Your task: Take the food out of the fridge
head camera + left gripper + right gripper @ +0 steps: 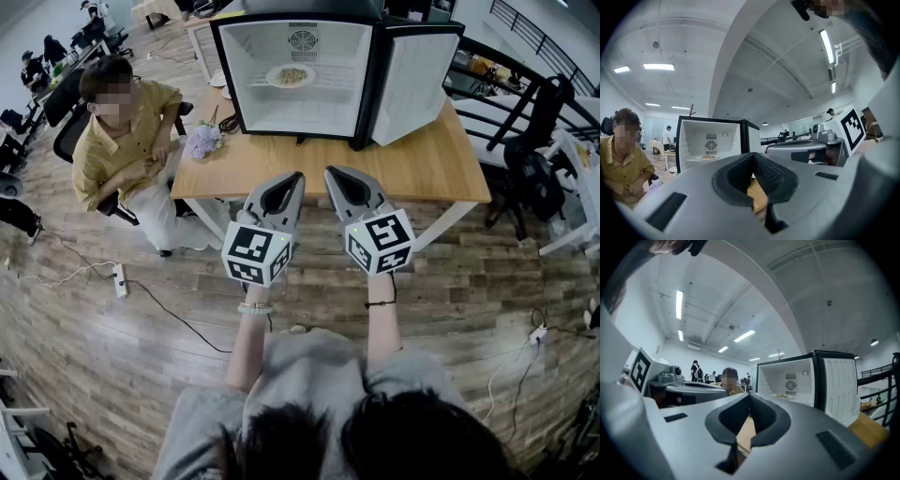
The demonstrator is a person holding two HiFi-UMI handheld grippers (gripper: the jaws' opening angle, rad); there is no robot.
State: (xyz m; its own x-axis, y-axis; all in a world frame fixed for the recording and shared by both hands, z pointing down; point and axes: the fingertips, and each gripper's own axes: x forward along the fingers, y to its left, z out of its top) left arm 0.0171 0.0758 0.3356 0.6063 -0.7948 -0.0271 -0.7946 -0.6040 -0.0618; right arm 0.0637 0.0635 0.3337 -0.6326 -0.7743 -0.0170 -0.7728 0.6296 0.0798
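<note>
A small white fridge (302, 112) stands open on the wooden table (422, 169), its door (414, 84) swung out to the right. On its shelf lies a white plate of food (291, 76). I hold both grippers side by side, level, short of the table's near edge and pointing at the fridge. The left gripper (295, 176) is shut and empty, and so is the right gripper (330, 172). In the left gripper view the plate (708, 157) shows beyond the closed left gripper (753, 154). In the right gripper view the plate (783, 396) sits past the closed right gripper (750, 395).
A person in a yellow shirt (122, 141) sits at the table's left end, beside a bunch of pale flowers (202, 141). A power strip (119, 279) and cables lie on the wooden floor at left. A dark bag on a stand (530, 159) is at right.
</note>
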